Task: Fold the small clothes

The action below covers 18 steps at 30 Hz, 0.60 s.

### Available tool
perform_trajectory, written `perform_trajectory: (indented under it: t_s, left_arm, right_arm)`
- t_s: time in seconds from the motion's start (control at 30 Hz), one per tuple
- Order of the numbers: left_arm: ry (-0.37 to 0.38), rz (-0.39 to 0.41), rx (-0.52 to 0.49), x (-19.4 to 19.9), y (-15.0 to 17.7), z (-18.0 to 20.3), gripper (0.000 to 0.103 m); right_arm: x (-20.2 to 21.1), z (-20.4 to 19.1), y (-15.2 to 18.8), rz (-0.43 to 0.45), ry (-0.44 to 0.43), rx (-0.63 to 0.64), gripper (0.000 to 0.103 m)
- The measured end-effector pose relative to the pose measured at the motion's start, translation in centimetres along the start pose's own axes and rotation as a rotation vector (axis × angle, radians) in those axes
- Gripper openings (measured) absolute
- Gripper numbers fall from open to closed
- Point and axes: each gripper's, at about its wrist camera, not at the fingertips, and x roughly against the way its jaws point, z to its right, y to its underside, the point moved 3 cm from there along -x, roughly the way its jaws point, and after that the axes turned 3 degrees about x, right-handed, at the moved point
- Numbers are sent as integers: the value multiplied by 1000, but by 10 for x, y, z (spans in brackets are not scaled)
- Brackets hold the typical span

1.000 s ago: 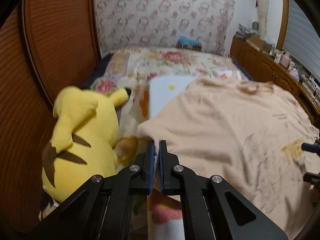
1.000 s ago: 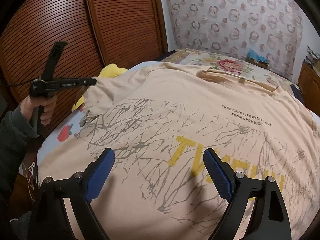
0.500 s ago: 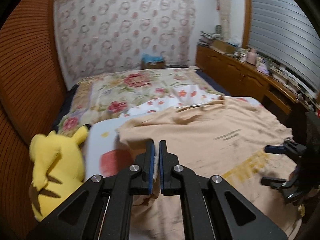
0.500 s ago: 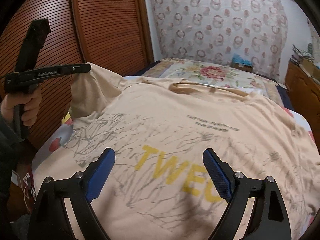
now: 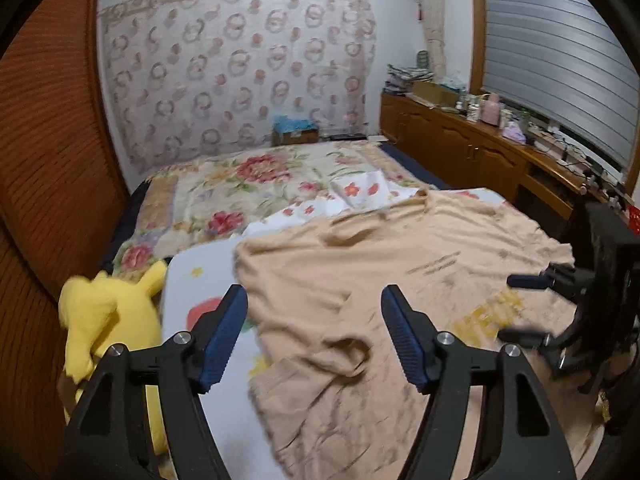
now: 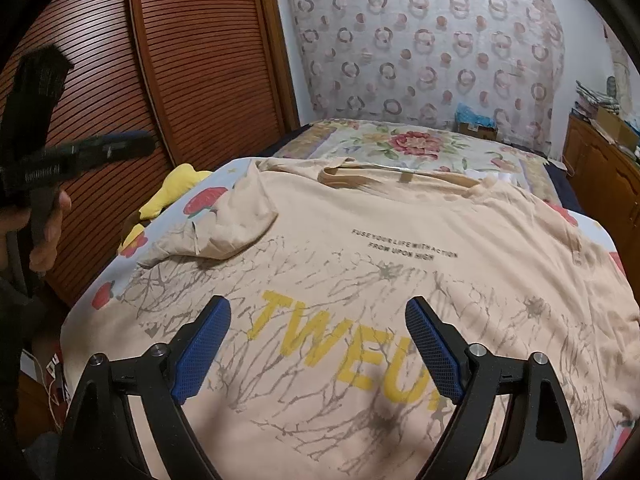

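T-shirt: a beige T-shirt (image 6: 400,248) lies spread print-side up on the bed (image 5: 248,184), yellow "TWE" letters and grey branch marks facing the ceiling, collar towards the far wall.
Sleeve: the near-side sleeve (image 6: 224,228) is folded inward and rests loose and rumpled on the shirt's chest.
Left hand-held gripper: the left hand-held gripper (image 5: 314,330) hangs above that sleeve edge, its jaws opening, blue pads apart; the cloth lies below them, not pinched. A hand (image 6: 44,232) grips its handle by the wooden slatted door (image 6: 192,60).
Right hand-held gripper: the right hand-held gripper (image 6: 318,346) hovers over the yellow lettering near the hem, jaws wide but closing slightly, nothing between them.
Plush toy: a yellow plush toy (image 5: 108,320) sits at the bed's edge, just beside the shirt.
Changed since a second ago: the left jaws were clamped on the sleeve and held it lifted; now the sleeve has dropped onto the shirt and the jaws stand apart.
Unchanged: the right hand-held gripper keeps its place over the print.
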Motion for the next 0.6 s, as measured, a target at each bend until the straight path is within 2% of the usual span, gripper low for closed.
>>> perform_trajectory:
  t_s: [0.1,0.3,0.43,0.6]
  left_arm:
    - [-33,-21,36,-3,24,-20,70]
    - [-76,-62,102,-11,61,-50,70]
    - [-87,-67,126,-9,74,-58,70]
    - [-91,-72,150,-7,81,-66,70]
  right_arm:
    - [-8,1,-7,-3,-24,8,73]
    - [-37,1,-34,4,-67,39,59]
    - [-65,-3,-53,8,-110,32,37]
    - [-108,-20,-64,-46,-145,87,37]
